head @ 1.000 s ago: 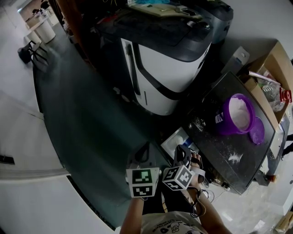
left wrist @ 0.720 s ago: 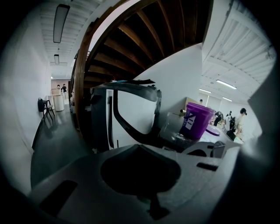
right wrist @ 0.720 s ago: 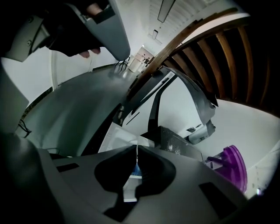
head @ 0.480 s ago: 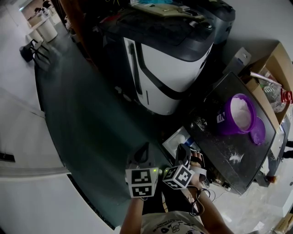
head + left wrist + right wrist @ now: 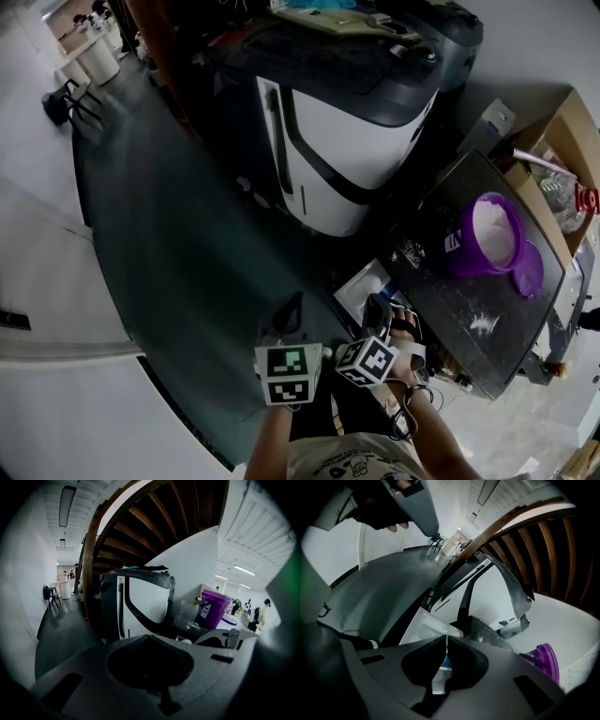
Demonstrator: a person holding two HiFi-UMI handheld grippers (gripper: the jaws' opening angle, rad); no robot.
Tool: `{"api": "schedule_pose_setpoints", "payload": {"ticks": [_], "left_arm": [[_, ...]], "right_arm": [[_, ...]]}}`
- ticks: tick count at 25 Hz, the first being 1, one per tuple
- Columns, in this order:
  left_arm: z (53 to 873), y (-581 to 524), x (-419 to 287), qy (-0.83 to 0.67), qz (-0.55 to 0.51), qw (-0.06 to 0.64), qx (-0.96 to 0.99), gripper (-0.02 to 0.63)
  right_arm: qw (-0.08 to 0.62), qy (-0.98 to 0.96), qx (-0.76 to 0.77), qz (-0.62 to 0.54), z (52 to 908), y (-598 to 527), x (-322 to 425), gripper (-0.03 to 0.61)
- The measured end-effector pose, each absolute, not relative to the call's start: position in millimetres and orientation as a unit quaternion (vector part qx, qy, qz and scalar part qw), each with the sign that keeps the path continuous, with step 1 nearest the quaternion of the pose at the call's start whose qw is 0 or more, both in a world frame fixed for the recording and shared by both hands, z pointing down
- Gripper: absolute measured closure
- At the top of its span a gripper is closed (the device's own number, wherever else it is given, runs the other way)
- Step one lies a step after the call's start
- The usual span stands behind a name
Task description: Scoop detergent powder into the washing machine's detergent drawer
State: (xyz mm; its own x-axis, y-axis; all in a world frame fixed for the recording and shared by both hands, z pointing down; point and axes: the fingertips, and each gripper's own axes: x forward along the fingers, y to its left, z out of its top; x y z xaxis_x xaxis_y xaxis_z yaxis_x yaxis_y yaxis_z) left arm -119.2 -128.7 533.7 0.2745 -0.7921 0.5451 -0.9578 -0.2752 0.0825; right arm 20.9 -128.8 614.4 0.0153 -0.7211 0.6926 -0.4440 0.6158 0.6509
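Left gripper (image 5: 287,319), right gripper (image 5: 376,313): dark grey moulded plastic bodies. Behind each gripper's jaws sits a white cube with black square markers (image 5: 289,373). Thin black cable (image 5: 409,413) loops behind the right gripper. Person wears a light-coloured printed shirt (image 5: 349,460).

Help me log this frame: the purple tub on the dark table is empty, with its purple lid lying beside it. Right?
Not quite. The purple tub is not empty: it holds white powder, as the head view shows. It does stand on the dark table, with its purple lid lying beside it.
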Motion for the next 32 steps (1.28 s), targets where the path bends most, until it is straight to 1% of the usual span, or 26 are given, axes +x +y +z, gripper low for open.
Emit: {"api": "schedule_pose_setpoints", "payload": {"ticks": [4, 18, 23, 26, 32], "left_arm": [[533, -129, -120, -0.568, 0.203, 0.203, 0.771, 0.612], [530, -126, -120, -0.569, 0.199, 0.204, 0.771, 0.612], [523, -127, -121, -0.574, 0.196, 0.199, 0.77, 0.612], [517, -129, -121, -0.576, 0.191, 0.195, 0.771, 0.612], [504, -132, -117, -0.579, 0.178, 0.185, 0.774, 0.612]], "right_arm": [[0.592, -0.679, 0.409, -0.142, 619, -127, 24, 0.558], [0.567, -0.693, 0.429, -0.114, 615, -125, 28, 0.557], [0.523, -0.714, 0.459, -0.077, 602, -126, 27, 0.557], [0.476, -0.73, 0.49, -0.027, 591, -127, 30, 0.557], [0.391, -0.746, 0.538, 0.025, 555, -129, 34, 0.557]]}}
